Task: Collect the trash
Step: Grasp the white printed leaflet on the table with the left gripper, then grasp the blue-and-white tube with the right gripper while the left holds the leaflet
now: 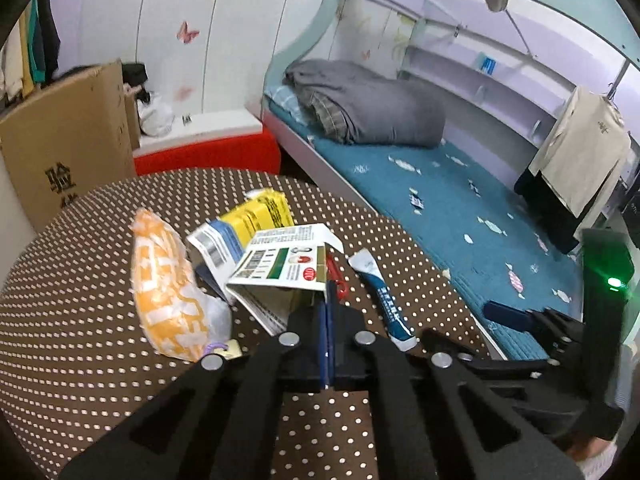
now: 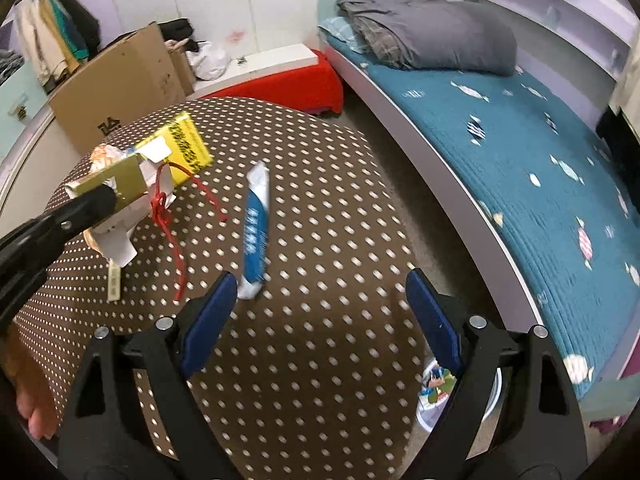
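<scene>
Trash litters the dotted table (image 2: pixel 320 360): the left gripper (image 1: pixel 326 300) has its jaws pinched on a flattened carton (image 1: pixel 280 272), seemingly for lifting it away, while the right gripper (image 2: pixel 320 292) gapes wide with a blue-and-white tube (image 2: pixel 255 236) just ahead of its left pad.

A brown, white-dotted worktop (image 2: pixel 320 360) carries the trash. On it lie a blue-and-white tube (image 2: pixel 255 236), a red string (image 2: pixel 176 252) and an orange-and-white bag (image 1: pixel 168 292).

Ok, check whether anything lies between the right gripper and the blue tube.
Nothing visible does. The right gripper is open above the table, and the tube lies bare just ahead of its fingers. The red string lies apart, to the tube's left in that view, by the carton that the left gripper holds.
</scene>
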Tool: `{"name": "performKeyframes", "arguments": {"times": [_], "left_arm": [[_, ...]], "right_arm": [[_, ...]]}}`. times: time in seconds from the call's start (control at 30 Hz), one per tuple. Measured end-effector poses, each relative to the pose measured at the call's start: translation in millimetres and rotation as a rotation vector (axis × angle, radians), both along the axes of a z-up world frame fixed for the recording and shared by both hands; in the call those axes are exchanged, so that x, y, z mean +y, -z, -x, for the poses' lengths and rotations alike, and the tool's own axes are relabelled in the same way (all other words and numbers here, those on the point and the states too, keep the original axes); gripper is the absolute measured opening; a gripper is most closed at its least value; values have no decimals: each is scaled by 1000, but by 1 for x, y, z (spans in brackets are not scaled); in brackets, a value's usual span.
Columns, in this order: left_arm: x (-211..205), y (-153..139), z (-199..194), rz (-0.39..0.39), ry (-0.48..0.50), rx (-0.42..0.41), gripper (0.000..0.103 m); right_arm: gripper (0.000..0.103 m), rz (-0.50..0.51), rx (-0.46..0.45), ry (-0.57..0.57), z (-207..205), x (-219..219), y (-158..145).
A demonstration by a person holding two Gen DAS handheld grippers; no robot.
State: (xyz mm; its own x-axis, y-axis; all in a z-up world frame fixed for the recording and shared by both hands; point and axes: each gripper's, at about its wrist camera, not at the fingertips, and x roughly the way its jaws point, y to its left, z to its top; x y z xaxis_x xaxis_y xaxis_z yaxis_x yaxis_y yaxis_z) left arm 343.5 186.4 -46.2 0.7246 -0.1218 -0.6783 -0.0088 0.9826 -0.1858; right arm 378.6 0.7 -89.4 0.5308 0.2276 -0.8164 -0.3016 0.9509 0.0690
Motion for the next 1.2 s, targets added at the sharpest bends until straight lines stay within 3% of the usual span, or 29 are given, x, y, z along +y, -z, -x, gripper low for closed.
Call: {"name": "performKeyframes", "arguments": {"times": [0.03,0.1,0.2,0.23,0.27,0.4,0.5,1.2], "left_arm": [[-1,-3,3,-7,-1,-9,1],[0,-6,8,-20,-9,-22,1],[5,-5,11,-35,-26,-17,1],[6,-4,11,-41,-31,-11,1],[6,-2,11,-48,-40,-6,1],[8,5,12,-46,-38,9,1],[6,6,12,-50,-35,12,1],[-62,-48,49,-64,75,-126,1]], "right_arm": [[84,11,-4,-18,-3,8,2],[73,25,-8,-50,-8,20,7],[41,41,37,-78,-16,32,20],[30,64,2,-81,-15,35,21],[15,71,8,-80,-16,35,22],[13,-54,56,-87,-12,21,17],[13,-27,4,-59,-4,13,10],[13,-81,-63,46,46,-73,-31]]}}
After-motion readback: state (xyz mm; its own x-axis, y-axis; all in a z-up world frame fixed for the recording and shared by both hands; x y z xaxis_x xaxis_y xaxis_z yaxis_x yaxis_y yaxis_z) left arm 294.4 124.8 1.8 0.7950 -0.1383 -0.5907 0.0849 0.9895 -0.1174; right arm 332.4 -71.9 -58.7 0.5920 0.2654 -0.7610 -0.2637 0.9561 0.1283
